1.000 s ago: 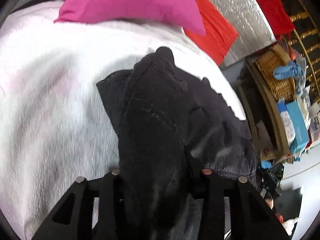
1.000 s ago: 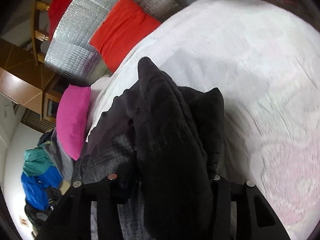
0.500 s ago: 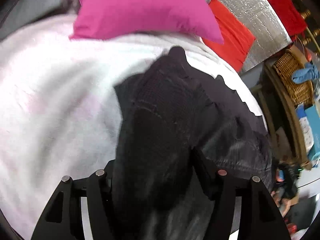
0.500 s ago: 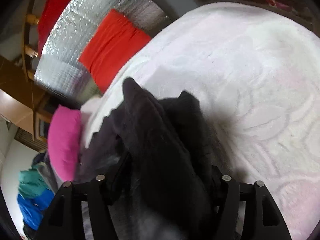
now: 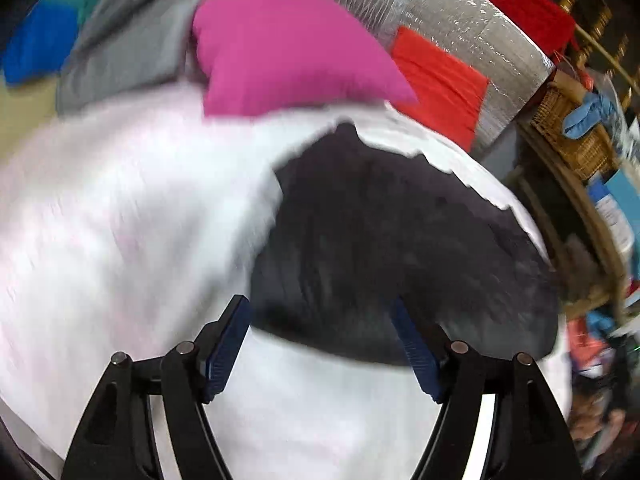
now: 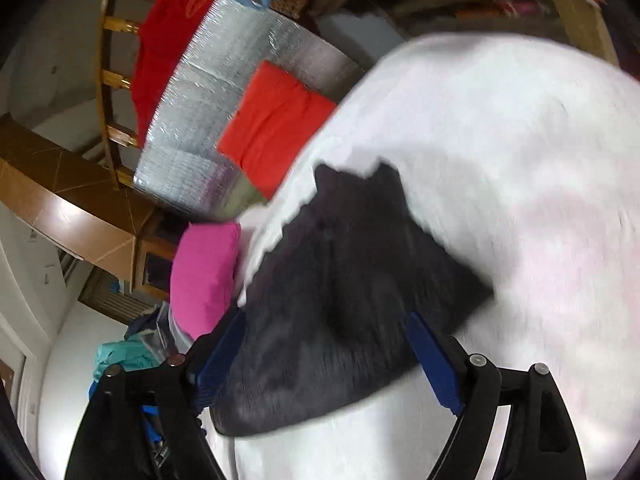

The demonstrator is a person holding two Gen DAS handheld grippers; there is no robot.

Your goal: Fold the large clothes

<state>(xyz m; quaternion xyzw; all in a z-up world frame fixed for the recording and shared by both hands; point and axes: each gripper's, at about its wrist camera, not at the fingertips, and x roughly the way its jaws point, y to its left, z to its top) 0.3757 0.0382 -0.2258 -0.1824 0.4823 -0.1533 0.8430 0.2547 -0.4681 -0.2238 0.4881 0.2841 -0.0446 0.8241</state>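
Both hand-held grippers, left (image 5: 320,344) and right (image 6: 328,356), were opening, gripping nothing; the black garment (image 5: 400,248) ahead risked slumping unfolded on the bed (image 5: 120,220).

Both claws let go; black garment (image 5: 384,248) dropped onto bed.

Black garment (image 5: 400,248): one, on the bed. White bedspread (image 5: 120,220): one. Pink pillow (image 5: 288,52): one. Orange-red cushion (image 5: 440,80): one. Silver quilted panel (image 5: 472,28): one. Red cloth (image 5: 516,4) on the wooden rail: one. Wicker basket (image 5: 576,136): one. Claws: two.
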